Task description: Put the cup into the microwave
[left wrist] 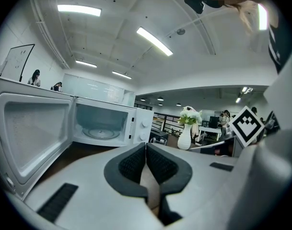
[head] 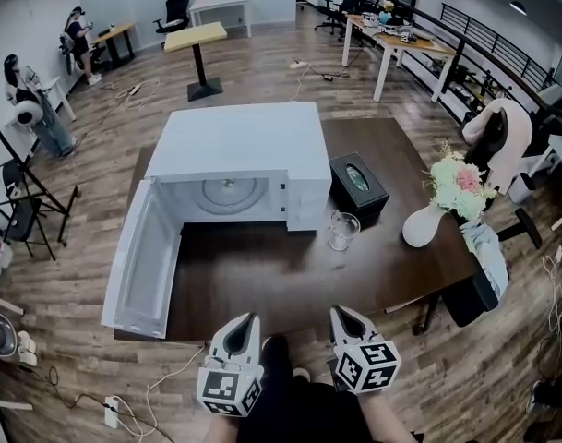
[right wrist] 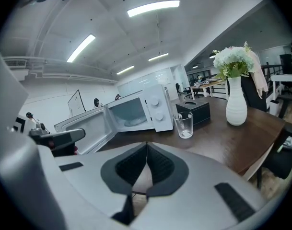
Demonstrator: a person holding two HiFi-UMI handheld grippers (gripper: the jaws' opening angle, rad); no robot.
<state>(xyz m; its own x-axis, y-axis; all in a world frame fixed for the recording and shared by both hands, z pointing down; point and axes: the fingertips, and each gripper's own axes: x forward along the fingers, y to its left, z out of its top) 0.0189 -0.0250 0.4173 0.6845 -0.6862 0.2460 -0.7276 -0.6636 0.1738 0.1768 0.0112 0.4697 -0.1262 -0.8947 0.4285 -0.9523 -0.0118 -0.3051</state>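
Head view: cup (head: 342, 230) on table (head: 262, 280), just right of microwave (head: 234, 150) front, black box (head: 357, 185) behind it, vase (head: 423, 225) farther right. Door (head: 149, 257) swung open. Left gripper (head: 246, 321) and right gripper (head: 341, 314) closed, empty.

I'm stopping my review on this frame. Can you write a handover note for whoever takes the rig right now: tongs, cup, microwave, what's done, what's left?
Tongs: left tongs shut, empty; right tongs shut, empty. Both are short of the table's near edge.
Things: the cup, clear glass, stands upright on the table by the front right corner of the microwave, next to the black tissue box. The door is swung wide open to the left; the turntable is bare.
Done: door open.
Left: open a pair of tongs, grasp the cup, set it on the turntable.
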